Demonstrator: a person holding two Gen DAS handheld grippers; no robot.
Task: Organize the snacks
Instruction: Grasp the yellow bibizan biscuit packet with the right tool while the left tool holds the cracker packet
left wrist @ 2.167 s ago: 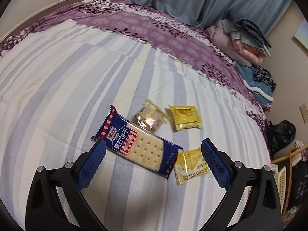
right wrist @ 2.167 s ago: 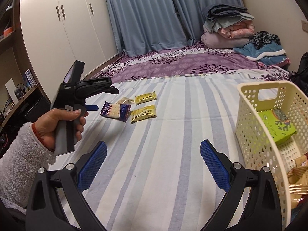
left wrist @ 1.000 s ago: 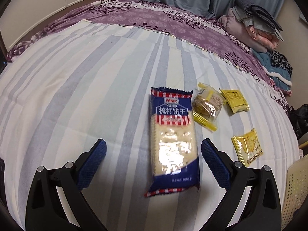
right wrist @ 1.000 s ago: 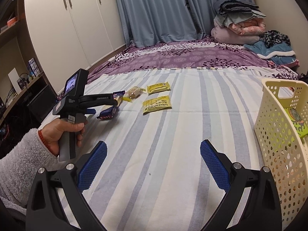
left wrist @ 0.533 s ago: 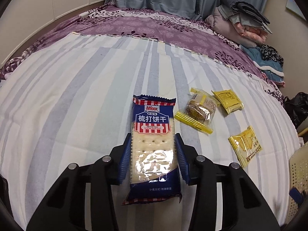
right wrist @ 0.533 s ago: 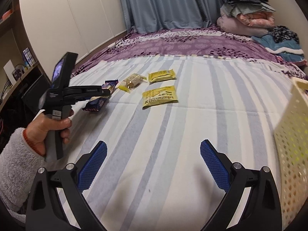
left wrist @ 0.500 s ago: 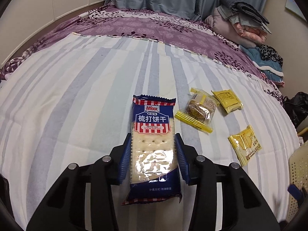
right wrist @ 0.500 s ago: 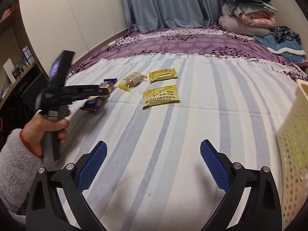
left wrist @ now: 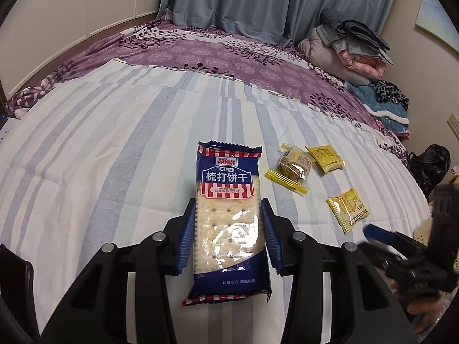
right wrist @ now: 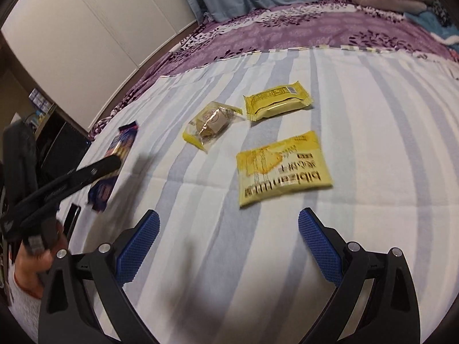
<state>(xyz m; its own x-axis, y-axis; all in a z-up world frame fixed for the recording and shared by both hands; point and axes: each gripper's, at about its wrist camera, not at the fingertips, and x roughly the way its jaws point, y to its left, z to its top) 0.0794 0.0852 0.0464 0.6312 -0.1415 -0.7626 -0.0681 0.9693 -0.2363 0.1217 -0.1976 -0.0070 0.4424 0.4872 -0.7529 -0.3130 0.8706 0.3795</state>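
Blue-white striped sheet (left wrist: 114, 149), yellow packets (right wrist: 282, 169)

Right gripper (right wrist: 228, 248) fingers wide apart above striped bed (right wrist: 373, 132); bibizan packet (right wrist: 282, 167) just ahead, 2 more snacks beyond.

Ahead of you the striped sheet (left wrist: 114, 149) in white, grey and pale blue covers the near part of the bed, and beyond its far edge you see the purple floral bedspread (left wrist: 218, 54) running across. Blue-grey curtains (left wrist: 252, 3) hang behind the bed. At the far right corner you have a pile of folded bedding (left wrist: 350, 46), grey on top and pink and lilac beneath, with a blue blanket (left wrist: 381, 109) just beside it. A black bag (left wrist: 430, 166) sits off the bed's right edge. To your left stand white wardrobe doors (right wrist: 94, 20), and below them a dark shelf unit (right wrist: 46, 120).
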